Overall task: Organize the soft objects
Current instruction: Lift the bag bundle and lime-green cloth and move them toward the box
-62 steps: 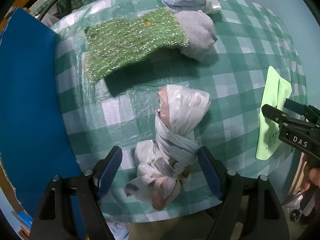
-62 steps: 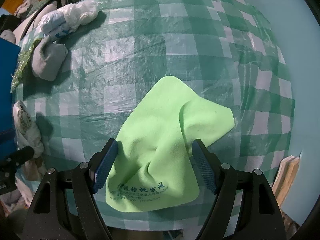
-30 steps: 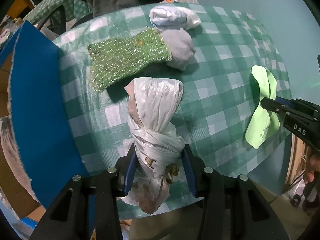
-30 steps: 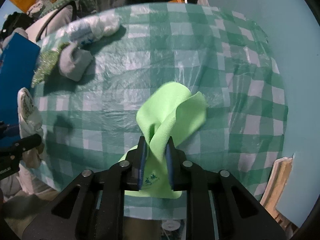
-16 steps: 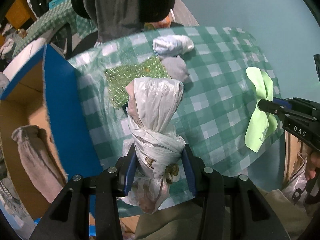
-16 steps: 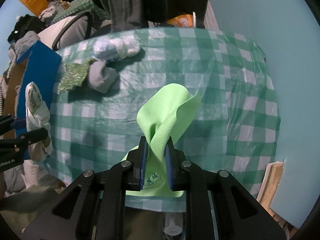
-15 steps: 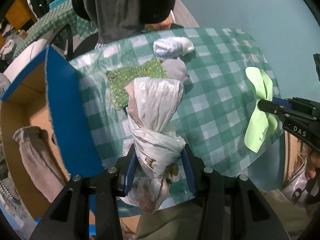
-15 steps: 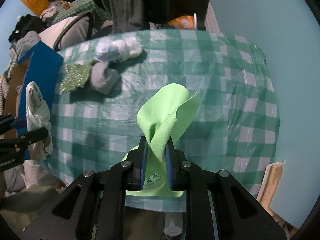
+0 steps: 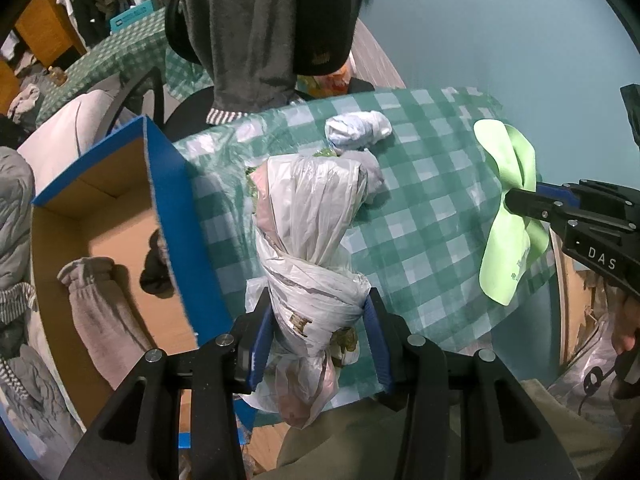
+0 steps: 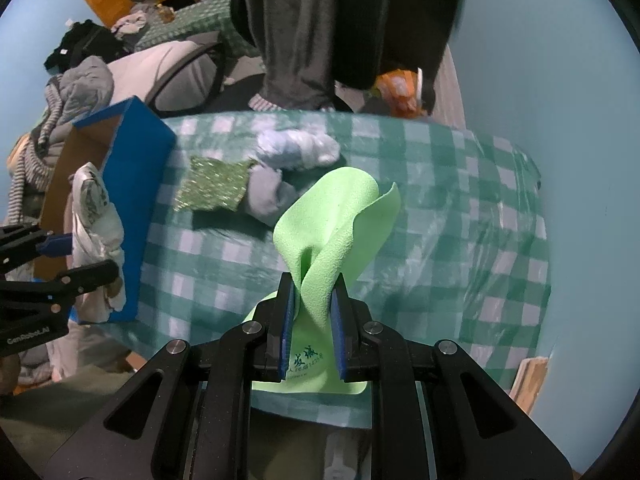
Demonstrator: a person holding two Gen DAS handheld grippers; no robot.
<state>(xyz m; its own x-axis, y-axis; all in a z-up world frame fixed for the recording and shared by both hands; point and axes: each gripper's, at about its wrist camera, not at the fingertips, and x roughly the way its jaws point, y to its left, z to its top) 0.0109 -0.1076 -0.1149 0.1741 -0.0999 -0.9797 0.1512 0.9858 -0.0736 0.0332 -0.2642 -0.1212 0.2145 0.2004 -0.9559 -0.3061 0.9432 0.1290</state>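
The open blue box (image 9: 120, 220) at the left of the left wrist frame is offering free floor at its centre; grey trousers (image 9: 100, 312) and a dark item (image 9: 156, 276) are occupying its lower part. Its upright blue wall (image 9: 180, 224) is standing between box and checked table (image 9: 420, 240). Three bundles (image 10: 296, 152) are crowding the table's upper left in the right wrist frame; its right half is lying bare.
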